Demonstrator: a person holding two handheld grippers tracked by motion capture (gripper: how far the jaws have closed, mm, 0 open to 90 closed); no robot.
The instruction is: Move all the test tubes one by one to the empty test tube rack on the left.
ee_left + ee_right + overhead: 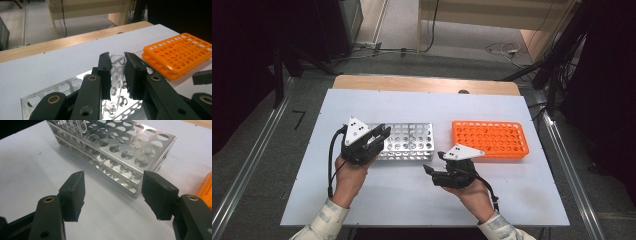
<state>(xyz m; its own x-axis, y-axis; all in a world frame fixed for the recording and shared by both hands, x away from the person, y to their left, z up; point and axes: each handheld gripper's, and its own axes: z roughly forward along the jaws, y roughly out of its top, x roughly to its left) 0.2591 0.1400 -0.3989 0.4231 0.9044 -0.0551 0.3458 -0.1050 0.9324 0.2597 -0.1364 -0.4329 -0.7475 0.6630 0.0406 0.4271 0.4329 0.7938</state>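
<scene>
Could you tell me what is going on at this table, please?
A person works with two hand-held tongs. The left tongs are shut on a clear glass test tube, held upright over the metal rack. The right tongs are open with nothing between them, hovering over the white table beside that rack. An orange rack sits farther right.

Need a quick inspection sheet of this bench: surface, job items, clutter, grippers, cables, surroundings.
Surface: white sheet over a wooden table, no spills seen.
Job's things: clear test tube upright over the metal rack; orange rack to its right, holes look empty.
Clutter: nothing seen.
Grippers: left gripper shut on the test tube above the metal rack; right gripper open, nothing between its fingers, hovering in front of the metal rack.
Cables: black cable trails from the left gripper.
Surroundings: floor cables behind the table; dark stands at both sides.
</scene>
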